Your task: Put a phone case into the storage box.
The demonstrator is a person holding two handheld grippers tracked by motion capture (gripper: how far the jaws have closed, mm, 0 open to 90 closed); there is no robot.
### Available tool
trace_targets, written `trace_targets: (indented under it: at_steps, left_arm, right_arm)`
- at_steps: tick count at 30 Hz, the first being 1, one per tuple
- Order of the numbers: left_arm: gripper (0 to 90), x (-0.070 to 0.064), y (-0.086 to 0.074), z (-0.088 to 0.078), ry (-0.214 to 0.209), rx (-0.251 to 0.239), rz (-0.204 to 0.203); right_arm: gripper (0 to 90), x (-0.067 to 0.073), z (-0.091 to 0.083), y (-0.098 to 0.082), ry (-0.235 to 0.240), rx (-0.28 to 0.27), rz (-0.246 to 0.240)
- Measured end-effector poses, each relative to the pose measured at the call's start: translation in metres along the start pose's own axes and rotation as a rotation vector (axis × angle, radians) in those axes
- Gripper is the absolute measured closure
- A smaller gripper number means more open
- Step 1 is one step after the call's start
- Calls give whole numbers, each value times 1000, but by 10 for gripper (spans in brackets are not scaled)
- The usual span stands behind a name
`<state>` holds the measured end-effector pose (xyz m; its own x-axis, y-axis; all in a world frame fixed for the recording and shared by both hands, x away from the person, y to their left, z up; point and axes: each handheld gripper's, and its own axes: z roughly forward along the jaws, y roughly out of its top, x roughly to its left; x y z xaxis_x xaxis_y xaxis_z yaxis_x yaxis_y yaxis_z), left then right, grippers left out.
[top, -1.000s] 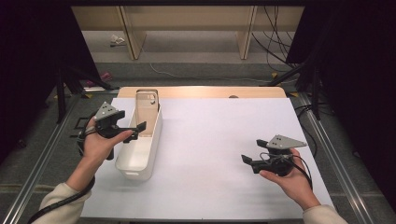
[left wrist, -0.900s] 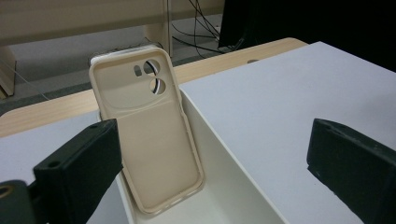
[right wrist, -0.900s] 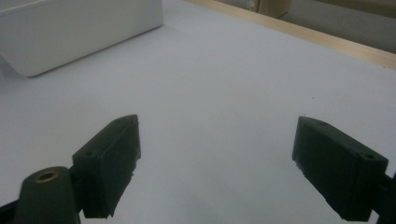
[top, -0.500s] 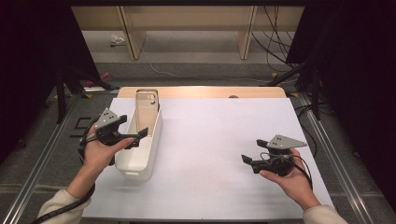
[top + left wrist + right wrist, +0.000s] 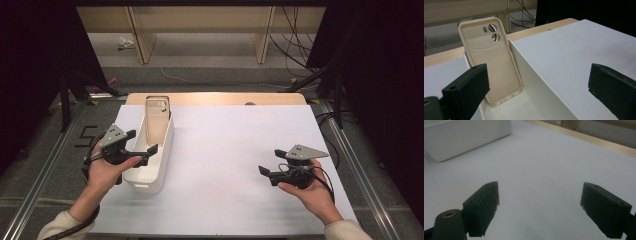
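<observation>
Left gripper [image 5: 142, 152] hovers over the near end of the white bin [image 5: 159, 150], at about 9 o'clock on the table; jaws spread wide with nothing between them, aimed along the bin's length toward the phone case [image 5: 491, 58]; the beige case stands nearly upright at the far, 12 o'clock end of the bin, leaning back against the end wall with its camera cut-outs on top, a pose that leaves both long edges free for a pinch; likely step in hand: reaching in to take the case. Right gripper [image 5: 270, 175] rests low at about 4 o'clock on the white sheet [image 5: 240, 150], jaws likewise apart and empty, well apart from the bin; it seems parked, keeping out of the way.
</observation>
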<state>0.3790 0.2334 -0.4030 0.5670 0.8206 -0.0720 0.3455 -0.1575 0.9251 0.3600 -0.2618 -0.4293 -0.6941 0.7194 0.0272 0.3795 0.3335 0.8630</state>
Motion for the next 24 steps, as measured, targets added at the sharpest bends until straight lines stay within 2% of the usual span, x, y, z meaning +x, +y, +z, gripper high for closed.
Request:
trace_targets:
  at_steps: [24]
  left_arm:
    - [31,-16,-22,-8,-19,-1,42]
  right_arm:
    - [162,0,0,0,0,-1,-3]
